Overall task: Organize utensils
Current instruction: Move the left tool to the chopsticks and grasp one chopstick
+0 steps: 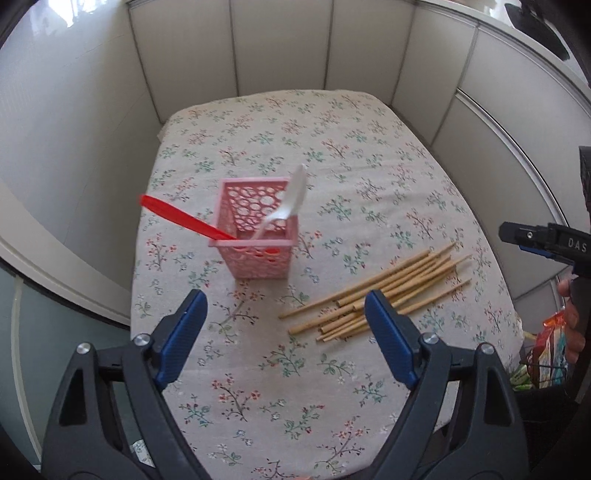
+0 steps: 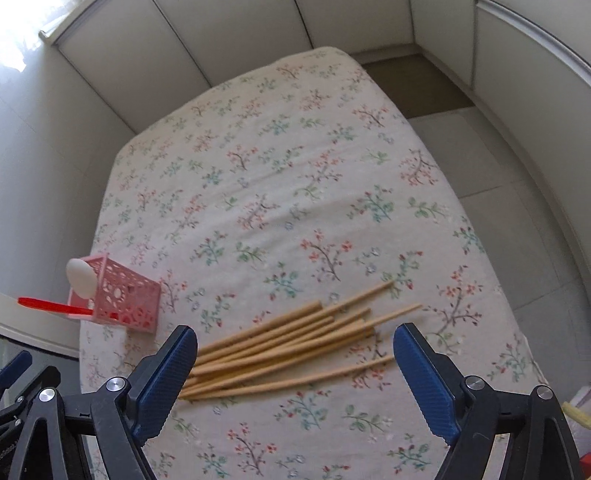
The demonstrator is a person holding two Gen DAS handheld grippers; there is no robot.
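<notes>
Right wrist: chopsticks [image 2: 288, 350] beside holder [image 2: 125, 299]

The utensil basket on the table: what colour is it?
Pink, with round cut-out holes in the basket; the left wrist view shows it best.

**Small table in a panelled corner**

A table [image 1: 369, 129] under a pale floral tablecloth [image 2: 280, 192] stands against off-white wall panels [image 1: 280, 44] with thin dark seams. Past its far right corner lie grey floor tiles [image 2: 491, 155] and a brown strip. Bright daylight glares from a window [image 2: 18, 33] at upper left.
</notes>
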